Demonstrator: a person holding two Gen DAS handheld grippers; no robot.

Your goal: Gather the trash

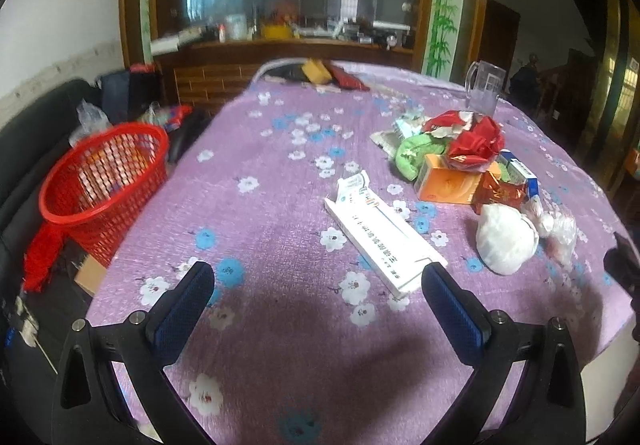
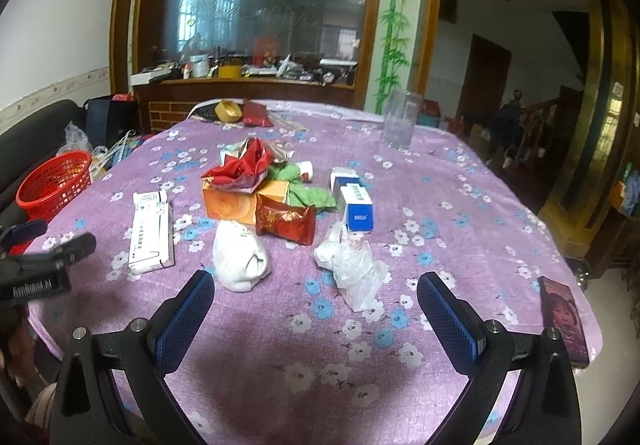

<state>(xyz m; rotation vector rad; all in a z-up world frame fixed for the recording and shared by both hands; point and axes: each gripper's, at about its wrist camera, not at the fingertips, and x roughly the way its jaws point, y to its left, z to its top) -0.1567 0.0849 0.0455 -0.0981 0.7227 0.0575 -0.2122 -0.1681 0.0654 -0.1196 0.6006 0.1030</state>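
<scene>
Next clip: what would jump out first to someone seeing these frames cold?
The trash pile mid-table on the purple floral cloth: a crumpled red wrapper on top of an orange box, beside blue-and-white boxes. A long white box lies apart, just ahead of the open left gripper. The red basket stands off the table's left edge, and the right gripper is open too, holding nothing.

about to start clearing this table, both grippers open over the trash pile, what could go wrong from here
1. The red basket sits off the table's left edge, below the purple cloth; a piece let go early could land on the floor.
2. The red wrapper lies loose atop the orange box, so lifting the box may spill it.
3. The clear plastic bag is limp and may slip from the right gripper.
</scene>
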